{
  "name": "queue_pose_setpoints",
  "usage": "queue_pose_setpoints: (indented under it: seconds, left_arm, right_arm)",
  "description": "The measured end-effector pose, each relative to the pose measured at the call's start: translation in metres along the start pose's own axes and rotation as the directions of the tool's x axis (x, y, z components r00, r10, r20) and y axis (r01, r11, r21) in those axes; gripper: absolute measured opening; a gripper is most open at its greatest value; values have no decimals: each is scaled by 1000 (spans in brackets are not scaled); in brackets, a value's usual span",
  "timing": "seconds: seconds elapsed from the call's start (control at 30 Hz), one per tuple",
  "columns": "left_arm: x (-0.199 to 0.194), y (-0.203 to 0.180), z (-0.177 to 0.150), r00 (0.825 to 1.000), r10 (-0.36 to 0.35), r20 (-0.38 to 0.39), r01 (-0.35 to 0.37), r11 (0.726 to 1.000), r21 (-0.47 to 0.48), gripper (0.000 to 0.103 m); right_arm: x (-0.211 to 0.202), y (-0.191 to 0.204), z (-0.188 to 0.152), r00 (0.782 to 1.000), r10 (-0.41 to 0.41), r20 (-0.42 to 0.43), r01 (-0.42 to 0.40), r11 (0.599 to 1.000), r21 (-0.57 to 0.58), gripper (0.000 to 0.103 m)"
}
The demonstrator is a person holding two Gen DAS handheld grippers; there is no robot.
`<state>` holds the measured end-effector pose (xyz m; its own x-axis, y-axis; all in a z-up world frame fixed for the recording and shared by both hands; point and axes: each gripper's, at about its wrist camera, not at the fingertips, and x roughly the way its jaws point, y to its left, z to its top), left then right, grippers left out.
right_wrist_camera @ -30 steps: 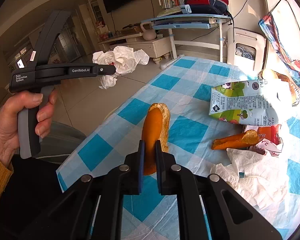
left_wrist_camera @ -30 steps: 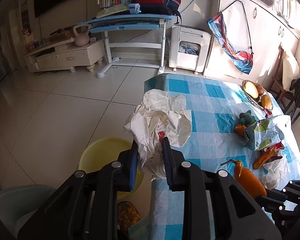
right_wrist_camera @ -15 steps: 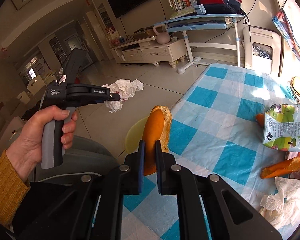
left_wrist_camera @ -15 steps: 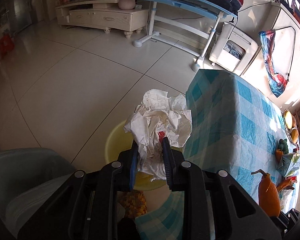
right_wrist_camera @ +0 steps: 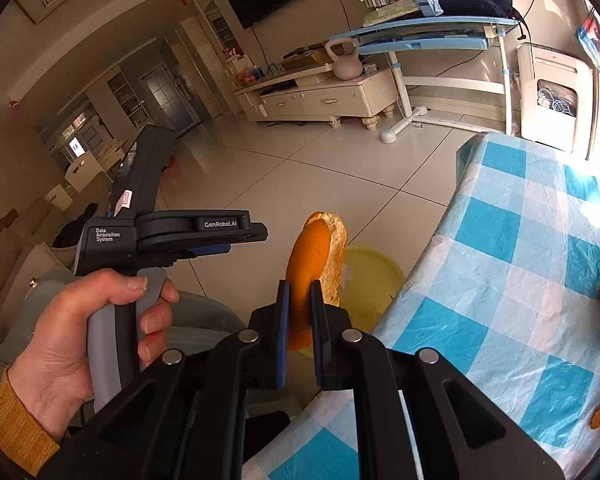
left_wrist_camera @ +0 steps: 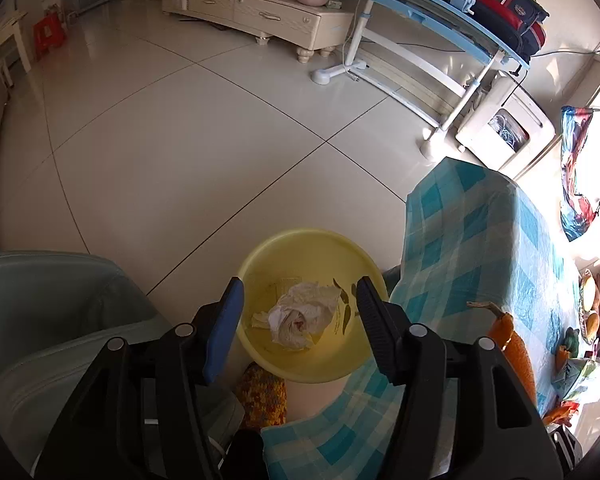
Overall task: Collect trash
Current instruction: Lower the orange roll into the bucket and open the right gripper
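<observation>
White crumpled paper (left_wrist_camera: 300, 314) has been dropped below the opening, empty left gripper (left_wrist_camera: 300, 316) into the yellow bin (left_wrist_camera: 260, 256); orange peel (right_wrist_camera: 314, 264), probably next, is clamped between the shut right gripper (right_wrist_camera: 300, 316) jaws.

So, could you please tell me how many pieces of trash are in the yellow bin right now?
1: a crumpled white paper wad lies at the bottom of the yellow bin, below the opening left gripper. Smaller scraps could be hidden beneath it.

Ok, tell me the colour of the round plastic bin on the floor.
Pale yellow; the round plastic bin shows best in the left wrist view.
</observation>
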<state>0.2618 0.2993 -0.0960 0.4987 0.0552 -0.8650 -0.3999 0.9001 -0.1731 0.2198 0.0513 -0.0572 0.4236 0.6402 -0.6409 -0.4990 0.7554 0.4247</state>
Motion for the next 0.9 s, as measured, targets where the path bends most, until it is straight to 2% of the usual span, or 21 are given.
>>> queue_pose_setpoints:
  seconds: [0.1, 0.17, 0.3, 0.4, 0.57, 0.67, 0.9]
  left_arm:
    - [-22, 8, 6, 995, 30, 94, -25, 999, -46, 64]
    - [-38, 13, 10, 985, 57, 165, -45, 996, -78, 72]
    - [-62, 22, 14, 963, 87, 256, -54, 990, -133, 77]
    - [-73, 25, 16, 954, 91, 286, -51, 988, -143, 77]
    - [-84, 18, 18, 943, 101, 317, -70, 992, -106, 78]
    - [-88, 13, 16, 938, 105, 329, -82, 993, -84, 78]
    - [-94, 4, 12, 929, 119, 350, -106, 993, -56, 80]
  right_arm:
    - [11, 6, 2, 1000, 0, -16, 0, 1000, -6, 11]
    - [20, 8, 5, 1000, -5, -27, 5, 1000, -6, 11]
    - [39, 12, 13, 999, -16, -48, 16, 1000, -12, 11]
    - [55, 16, 19, 997, -31, -67, 29, 999, -17, 11]
    - [72, 17, 26, 995, -73, -69, 74, 997, 10, 20]
    - [65, 17, 27, 996, -72, -52, 73, 997, 28, 24]
    - [30, 25, 15, 995, -95, -13, 94, 995, -34, 31]
